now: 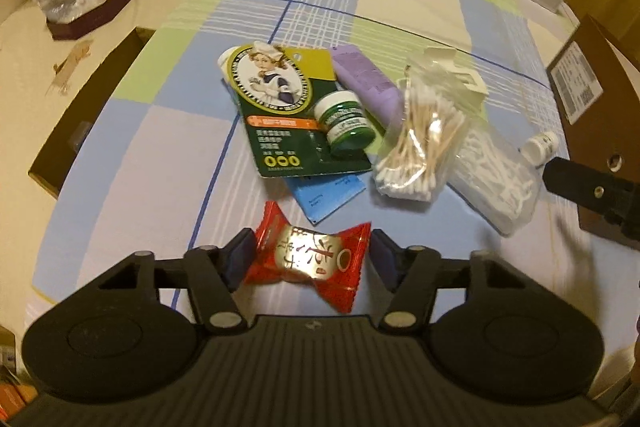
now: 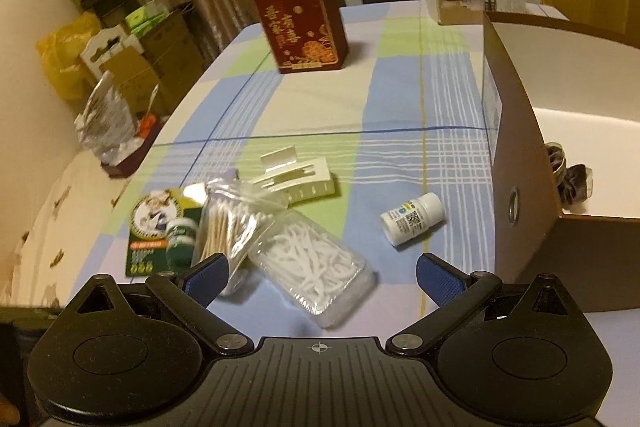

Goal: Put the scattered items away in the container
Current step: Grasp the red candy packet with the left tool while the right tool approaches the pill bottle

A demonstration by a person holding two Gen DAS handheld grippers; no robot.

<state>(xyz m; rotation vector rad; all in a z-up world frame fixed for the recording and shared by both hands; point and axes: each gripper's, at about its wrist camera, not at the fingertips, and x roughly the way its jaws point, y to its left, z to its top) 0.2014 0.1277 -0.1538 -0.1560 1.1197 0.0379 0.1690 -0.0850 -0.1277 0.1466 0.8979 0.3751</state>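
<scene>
The red-wrapped candy (image 1: 310, 265) lies on the table (image 1: 168, 131) between the parted pads of the left claw (image 1: 310, 259), bracketed but not visibly clamped. The right claw (image 2: 320, 277) is spread wide and empty above the floss-pick box (image 2: 316, 277). Closure is best centred on the candy's body, before carriage to the brown container (image 2: 520, 163).

Open tablecloth (image 2: 400, 99) lies between the item pile and the red gift box (image 2: 298, 23). Cardboard box wall (image 2: 516, 155) blocks the right side; white pill bottle (image 2: 412, 219) lies just beside it. Cotton swab bag (image 1: 424, 143) and floss pick case (image 2: 316, 271) crowd centre.
</scene>
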